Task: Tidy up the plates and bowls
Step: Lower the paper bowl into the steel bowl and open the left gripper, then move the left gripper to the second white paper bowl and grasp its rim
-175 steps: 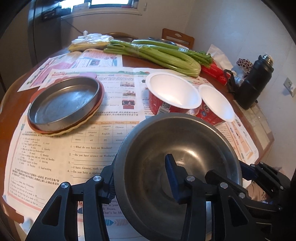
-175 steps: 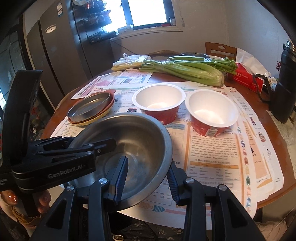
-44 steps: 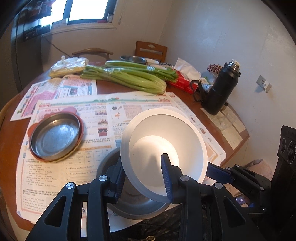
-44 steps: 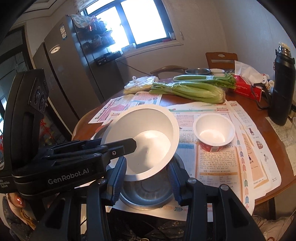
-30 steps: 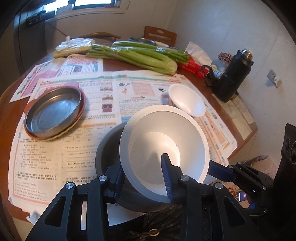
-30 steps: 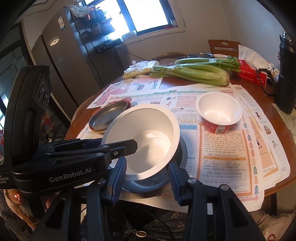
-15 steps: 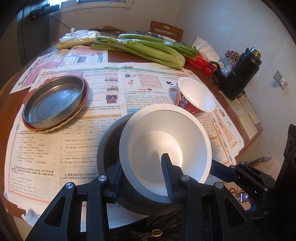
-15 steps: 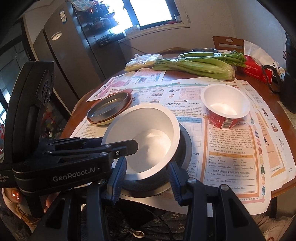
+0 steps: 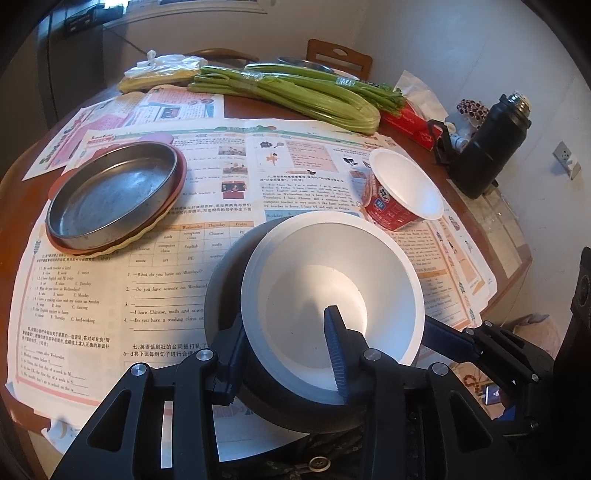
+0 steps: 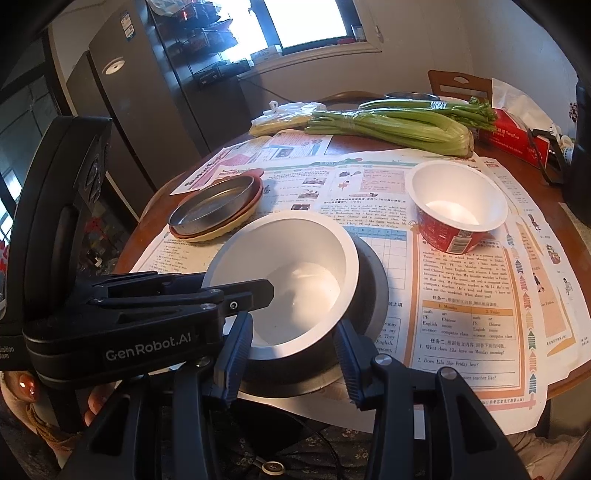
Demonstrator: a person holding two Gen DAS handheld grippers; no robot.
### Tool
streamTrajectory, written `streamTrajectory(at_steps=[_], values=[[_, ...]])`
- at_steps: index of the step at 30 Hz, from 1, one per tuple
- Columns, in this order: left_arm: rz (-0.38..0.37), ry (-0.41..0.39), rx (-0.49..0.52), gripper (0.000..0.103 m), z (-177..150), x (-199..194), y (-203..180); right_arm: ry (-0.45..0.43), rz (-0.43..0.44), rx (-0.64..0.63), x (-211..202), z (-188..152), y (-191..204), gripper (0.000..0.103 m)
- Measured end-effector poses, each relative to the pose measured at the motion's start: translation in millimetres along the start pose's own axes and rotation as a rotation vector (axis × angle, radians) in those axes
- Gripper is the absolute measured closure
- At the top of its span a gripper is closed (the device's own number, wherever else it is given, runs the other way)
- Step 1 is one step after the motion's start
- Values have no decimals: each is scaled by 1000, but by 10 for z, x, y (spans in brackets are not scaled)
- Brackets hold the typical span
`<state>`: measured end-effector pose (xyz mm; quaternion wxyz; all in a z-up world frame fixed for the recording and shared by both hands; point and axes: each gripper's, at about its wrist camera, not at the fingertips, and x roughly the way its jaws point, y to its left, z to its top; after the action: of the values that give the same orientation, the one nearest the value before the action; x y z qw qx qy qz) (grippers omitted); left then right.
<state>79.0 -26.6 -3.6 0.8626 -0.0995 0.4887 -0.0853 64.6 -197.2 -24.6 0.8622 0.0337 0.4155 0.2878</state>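
My left claw [image 9: 284, 354] is opening off the white bowl [image 9: 332, 295] nested in the steel bowl [image 9: 229, 280] before me, right claw [image 10: 291, 354] clamped on both rims; next, fetch the red cup [image 9: 400, 195] ahead-right.

A bright window [image 10: 310, 22] lights the far wall; a tall grey fridge [image 10: 147, 96] stands left, a wooden chair [image 10: 460, 86] beyond the round tabletop [image 10: 532, 184]
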Motion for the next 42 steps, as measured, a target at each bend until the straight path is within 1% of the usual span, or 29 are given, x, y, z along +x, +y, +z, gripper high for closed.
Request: streamTrajectory(at_steps=[6, 9, 13, 22, 25, 27, 34, 36, 38, 42], values=[[29, 1, 5, 63, -1, 35, 8, -2, -1, -2, 27, 3, -21, 58], [21, 0, 6, 63, -1, 45, 3, -9, -19, 1, 28, 5, -49, 58], [22, 2, 7, 63, 0, 47, 7, -7, -22, 2, 38, 6, -64, 58], [45, -8, 7, 62, 39, -50, 10, -7, -19, 12, -9, 23, -84, 58], [48, -24, 17, 59, 57, -127, -33, -38, -20, 18, -103, 43, -114, 58], [54, -31, 21, 54, 65, -157, -55, -47, -17, 23, -138, 57, -128, 58], [59, -60, 33, 51, 86, -256, -127, -78, -13, 34, -255, 79, -177, 58], [63, -73, 38, 46, 98, -279, -150, -102, -21, 29, -324, 92, -183, 58], [77, -86, 51, 44, 120, -291, -184, -135, -27, 31, -417, 112, -213, 58], [78, -86, 51, 43, 139, -284, -214, -179, -41, 56, -565, 148, -318, 58]])
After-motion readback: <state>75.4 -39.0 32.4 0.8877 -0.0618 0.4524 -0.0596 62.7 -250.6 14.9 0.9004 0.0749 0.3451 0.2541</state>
